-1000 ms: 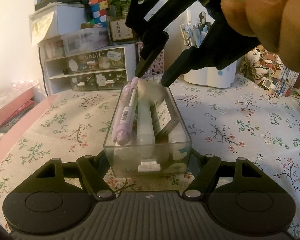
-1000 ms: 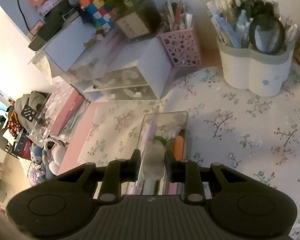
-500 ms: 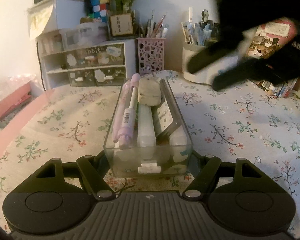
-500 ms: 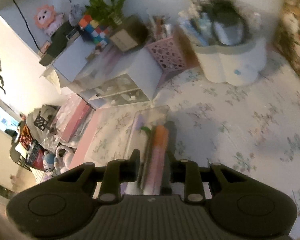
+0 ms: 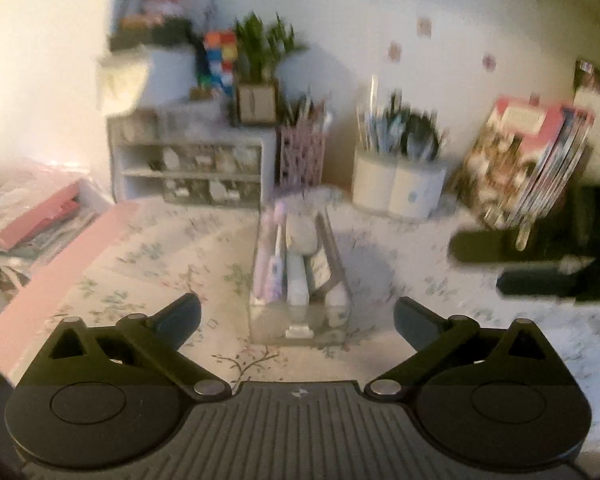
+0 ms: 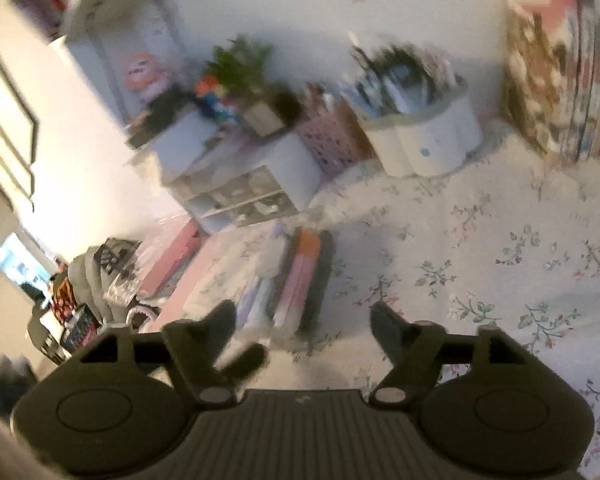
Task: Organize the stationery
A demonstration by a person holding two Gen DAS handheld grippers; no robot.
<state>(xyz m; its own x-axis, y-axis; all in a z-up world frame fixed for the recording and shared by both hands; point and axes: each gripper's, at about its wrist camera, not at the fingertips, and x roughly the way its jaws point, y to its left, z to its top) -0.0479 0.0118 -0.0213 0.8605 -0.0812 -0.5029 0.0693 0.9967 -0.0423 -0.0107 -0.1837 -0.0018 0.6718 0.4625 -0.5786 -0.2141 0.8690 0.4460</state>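
A clear plastic box (image 5: 300, 322) stands on the floral cloth, holding a purple pen (image 5: 270, 256), a whitish eraser (image 5: 306, 232) and white tubes. My left gripper (image 5: 297, 314) sits just short of the box's near end. Its jaws are opening wide and its fingers are clear of both walls. In the right wrist view the same box (image 6: 288, 280) shows an orange-pink marker (image 6: 302, 272). My right gripper (image 6: 304, 318) hovers before it, its jaws opening with nothing held. From the left wrist view the right gripper (image 5: 520, 256) is a dark blur to the box's right.
Along the back wall stand a white drawer unit (image 5: 188, 168), a pink mesh pen cup (image 5: 302, 156), a white pen holder (image 5: 398, 188) and leaning books (image 5: 528, 160). A pink edge (image 5: 60, 268) borders the cloth on the left, with clutter beyond it.
The left gripper let go of the box's near end, opened wide and drew back and up. The right gripper left the eraser in the box, opened, and swung away to the right.
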